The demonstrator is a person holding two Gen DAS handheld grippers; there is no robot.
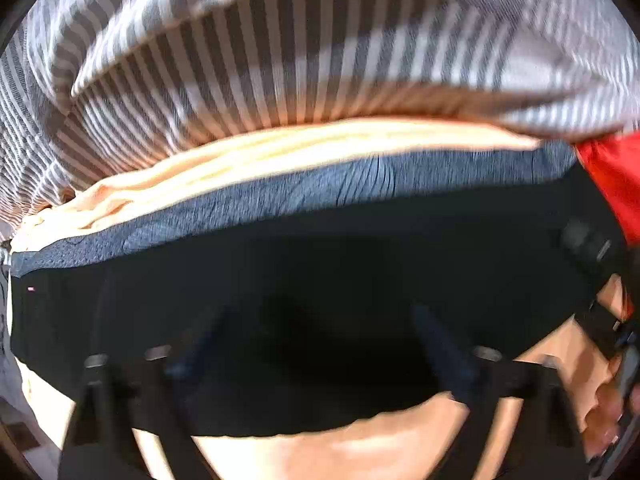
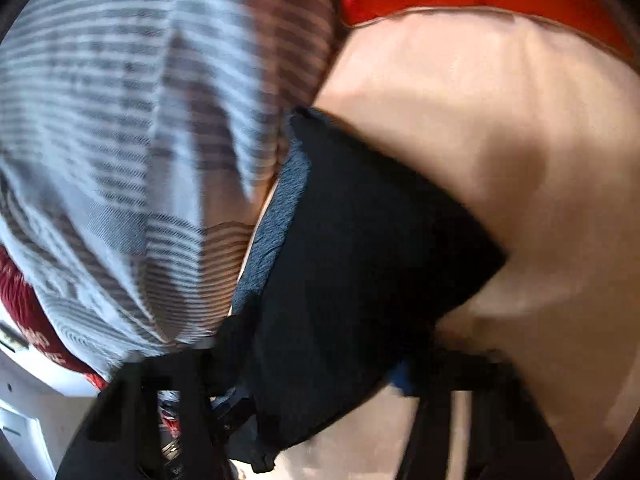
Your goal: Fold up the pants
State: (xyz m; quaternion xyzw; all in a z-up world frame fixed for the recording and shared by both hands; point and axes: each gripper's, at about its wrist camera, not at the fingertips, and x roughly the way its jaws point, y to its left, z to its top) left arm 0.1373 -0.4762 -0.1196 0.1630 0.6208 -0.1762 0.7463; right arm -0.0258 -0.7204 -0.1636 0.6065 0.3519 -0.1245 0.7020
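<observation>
The black pants (image 1: 320, 280) lie folded into a dark block across the middle of the left wrist view, on a peach sheet (image 1: 360, 452). My left gripper (image 1: 316, 344) is open, its fingers (image 1: 440, 352) spread over the near edge of the pants. In the right wrist view the same black pants (image 2: 360, 260) run diagonally over the peach sheet (image 2: 500, 160). My right gripper (image 2: 324, 400) is open, its fingers on either side of the pants' near end. Both views are blurred.
Folded clothes sit behind the pants: a grey-blue piece (image 1: 320, 196), a pale yellow piece (image 1: 280, 152) and grey-and-white striped cloth (image 1: 280, 60), also in the right wrist view (image 2: 120, 140). Red fabric (image 1: 612, 176) lies at the right, and dark red printed cloth (image 2: 24, 320) at the left.
</observation>
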